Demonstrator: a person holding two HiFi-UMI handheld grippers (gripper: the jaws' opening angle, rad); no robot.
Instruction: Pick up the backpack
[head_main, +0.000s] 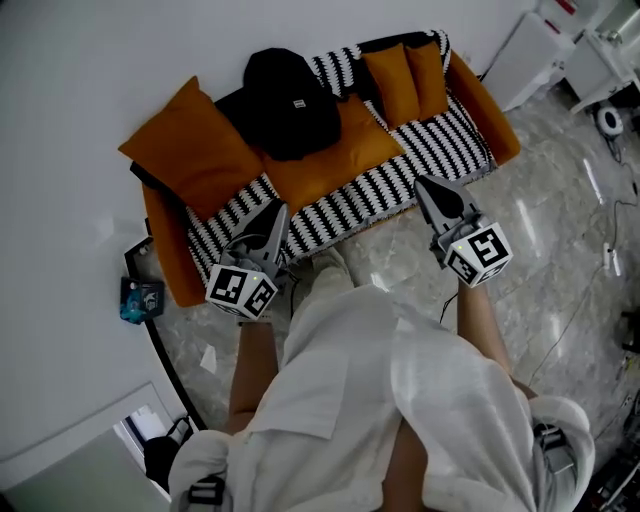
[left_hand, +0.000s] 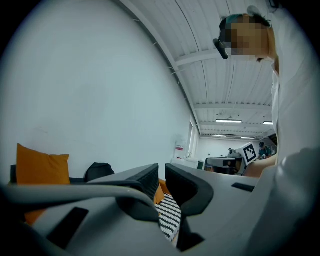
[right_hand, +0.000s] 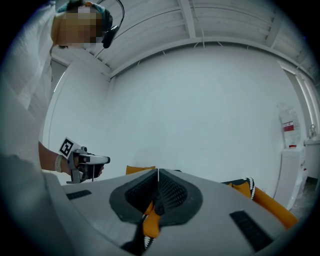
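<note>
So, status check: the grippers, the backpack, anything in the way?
Left hand-held gripper shut, empty. Right hand-held gripper shut, empty. Backpack on sofa, untouched, cushions around it. Nothing seen in the way.

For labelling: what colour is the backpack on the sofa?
The backpack is black, clearest in the head view.

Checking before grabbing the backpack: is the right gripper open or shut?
Shut. The right gripper shows its jaws pressed together in its own view, with nothing between them.
</note>
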